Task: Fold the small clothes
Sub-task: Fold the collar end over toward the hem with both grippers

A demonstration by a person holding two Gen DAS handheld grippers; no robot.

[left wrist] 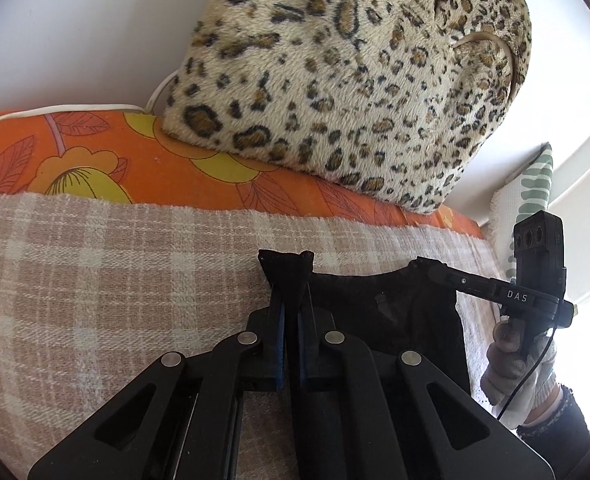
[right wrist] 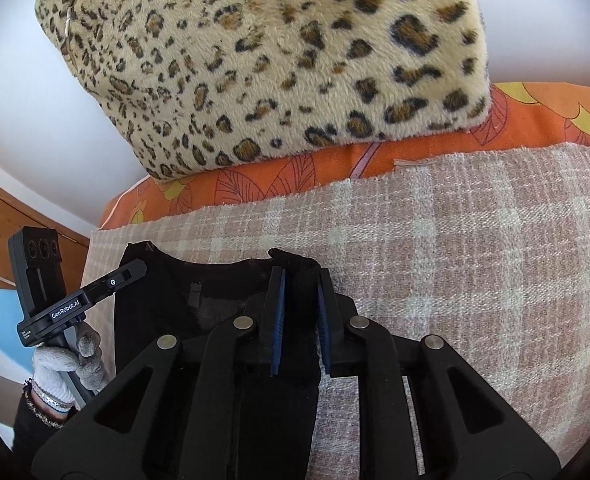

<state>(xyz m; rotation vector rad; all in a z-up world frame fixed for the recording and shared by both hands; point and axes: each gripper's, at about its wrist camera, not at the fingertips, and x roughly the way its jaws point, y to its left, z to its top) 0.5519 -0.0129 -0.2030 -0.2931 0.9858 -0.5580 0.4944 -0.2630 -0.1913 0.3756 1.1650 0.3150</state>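
Both jaws pinch a top corner of the black top (left wrist: pixel 407 312), left gripper (left wrist: pixel 291 296) and right gripper (right wrist: pixel 301 300); best to lift them evenly so the hem between stays taut

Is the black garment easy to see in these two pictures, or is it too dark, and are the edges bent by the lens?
Left wrist view: the black garment is underexposed, folds hardly readable, while the window side at right is blown out white. Right wrist view: the garment is equally dark; the leopard cushion is evenly lit and sharp. Both views: strong fisheye bending, dark corners.
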